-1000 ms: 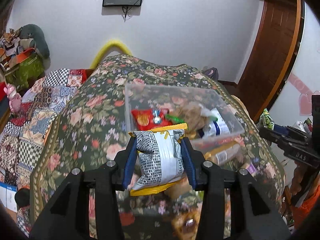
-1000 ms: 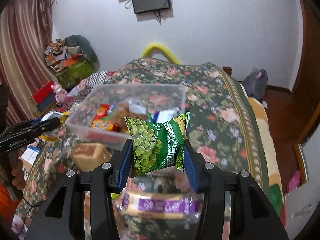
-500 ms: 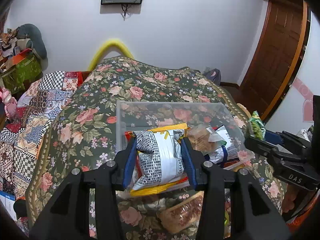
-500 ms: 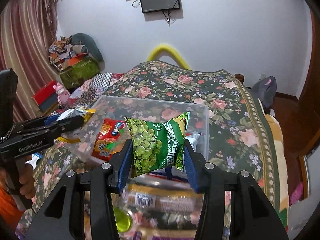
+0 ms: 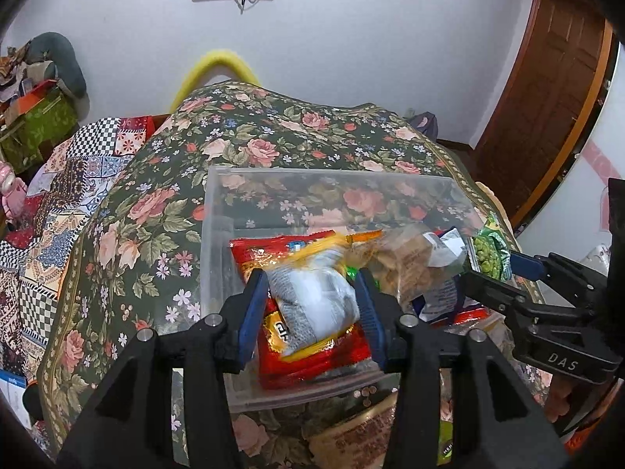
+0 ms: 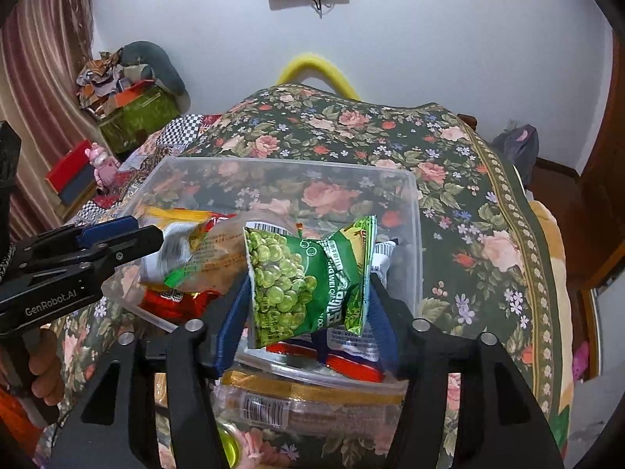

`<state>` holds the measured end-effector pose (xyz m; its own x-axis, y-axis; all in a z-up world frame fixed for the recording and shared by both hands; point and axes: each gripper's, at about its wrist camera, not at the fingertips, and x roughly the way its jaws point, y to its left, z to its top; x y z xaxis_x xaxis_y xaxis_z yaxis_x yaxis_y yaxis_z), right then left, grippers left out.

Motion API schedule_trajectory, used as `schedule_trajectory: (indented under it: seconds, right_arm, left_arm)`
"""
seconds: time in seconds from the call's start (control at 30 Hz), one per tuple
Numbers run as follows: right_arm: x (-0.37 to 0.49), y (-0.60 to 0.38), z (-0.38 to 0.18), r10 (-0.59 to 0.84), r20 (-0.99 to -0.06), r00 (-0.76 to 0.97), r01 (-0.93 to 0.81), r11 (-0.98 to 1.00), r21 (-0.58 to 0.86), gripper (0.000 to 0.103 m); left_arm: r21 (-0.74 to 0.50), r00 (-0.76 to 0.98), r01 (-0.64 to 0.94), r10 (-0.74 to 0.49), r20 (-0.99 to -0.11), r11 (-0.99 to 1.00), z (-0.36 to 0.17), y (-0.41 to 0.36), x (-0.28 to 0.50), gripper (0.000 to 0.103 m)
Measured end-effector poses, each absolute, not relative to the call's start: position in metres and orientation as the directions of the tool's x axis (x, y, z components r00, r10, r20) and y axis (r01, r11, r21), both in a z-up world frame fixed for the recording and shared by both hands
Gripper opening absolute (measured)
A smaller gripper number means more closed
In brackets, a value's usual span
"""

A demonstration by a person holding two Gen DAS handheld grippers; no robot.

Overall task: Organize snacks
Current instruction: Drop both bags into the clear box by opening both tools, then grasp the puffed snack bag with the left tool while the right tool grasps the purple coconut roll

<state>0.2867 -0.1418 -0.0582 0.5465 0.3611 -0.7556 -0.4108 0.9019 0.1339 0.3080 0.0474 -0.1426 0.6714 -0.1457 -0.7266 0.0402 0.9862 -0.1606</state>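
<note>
Risk, white bag: the white bag (image 5: 312,305) may land half on the red pack (image 5: 312,355) and slide toward the bin's near wall, since that pack lies tilted under it
Risk, pea bag: the pea bag (image 6: 308,277) may tip over the near rim, because its lower edge hangs close to that rim while the jaws part
Risk, collision: the two tools work side by side over one bin (image 6: 414,234); a sideways swing could knock them together
Left gripper (image 5: 312,305): pitched steeply down over the bin's left half; jaws opening, white bag between the pads and blurred, apparently slipping free
Right gripper (image 6: 308,305): pitched steeply down over the bin's near right part; jaws opening, pea bag between them, a gap showing at the left pad
Hand (image 6: 43,367): wrapped round the left tool's grip at the frame's left edge
Bin: on the floral bedspread (image 5: 117,242), near its front edge, already holding several packets
Loose packets: more lie on the bedspread in front of the bin
</note>
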Motion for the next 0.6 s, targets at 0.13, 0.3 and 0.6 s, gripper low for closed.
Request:
schedule_trajectory:
  seconds: [0.13,0.3,0.6]
  right_arm:
    - [0.280,-0.147,-0.051,0.373,-0.743,0.555,-0.414,0.899,0.142,0.063]
    - [0.265,-0.156,-0.040,0.384,-0.729,0.567,-0.424,0.895,0.141,0.065]
    - [0.223,-0.182,-0.055,0.365,-0.768,0.527,-0.417,0.898,0.142,0.069]
  left_arm:
    - [-0.159,0.680,0.052,-0.152,-0.718,0.986,-0.135,0.047,0.298,0.047]
    - [-0.137,0.693,0.064,-0.143,-0.706,0.988,-0.125,0.044,0.275,0.050]
    - [-0.150,0.666,0.078,-0.163,-0.728,0.986,-0.128,0.044,0.223,0.055]
